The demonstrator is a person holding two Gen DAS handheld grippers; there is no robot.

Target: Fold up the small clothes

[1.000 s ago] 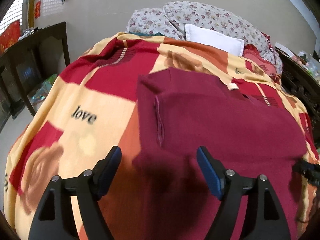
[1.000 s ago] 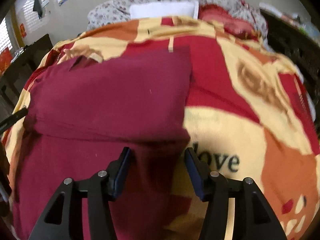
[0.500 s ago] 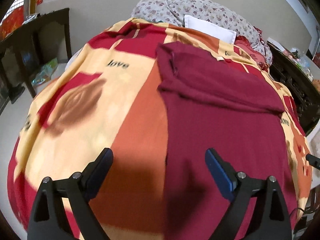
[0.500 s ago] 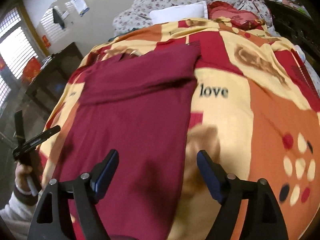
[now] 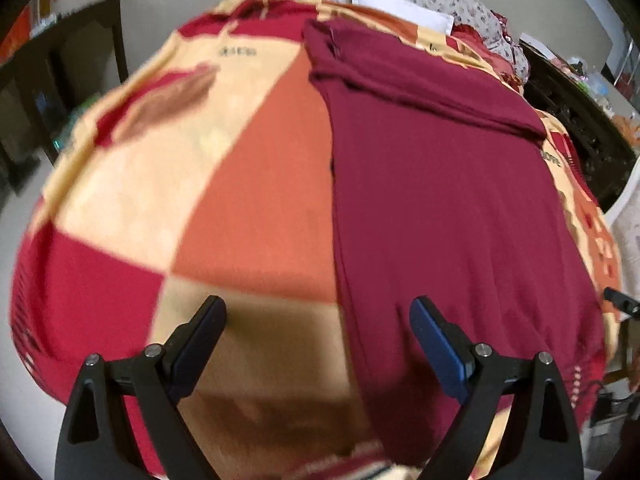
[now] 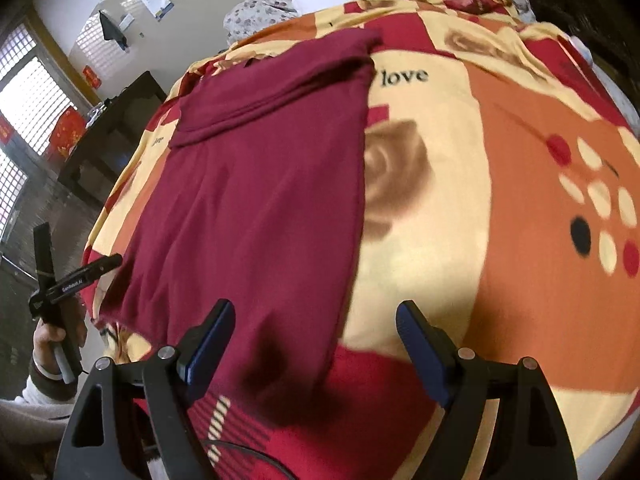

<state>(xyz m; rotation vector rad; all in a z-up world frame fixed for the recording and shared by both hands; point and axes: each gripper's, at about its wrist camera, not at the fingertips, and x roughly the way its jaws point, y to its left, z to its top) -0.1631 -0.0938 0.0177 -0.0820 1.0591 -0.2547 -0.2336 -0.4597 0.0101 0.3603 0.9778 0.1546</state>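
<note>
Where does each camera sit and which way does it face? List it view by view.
Left wrist: on the left gripper, facing up the bed over the dark red knit garment; open fingers show.
Right wrist: on the right gripper, facing the same way; open fingers and left hand show.
Shared: garment, patterned fleece blanket, white pillow.

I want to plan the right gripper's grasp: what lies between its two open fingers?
In the right wrist view, the right gripper frames the dark red folded garment's near right corner and the patterned fleece blanket beside it.
</note>
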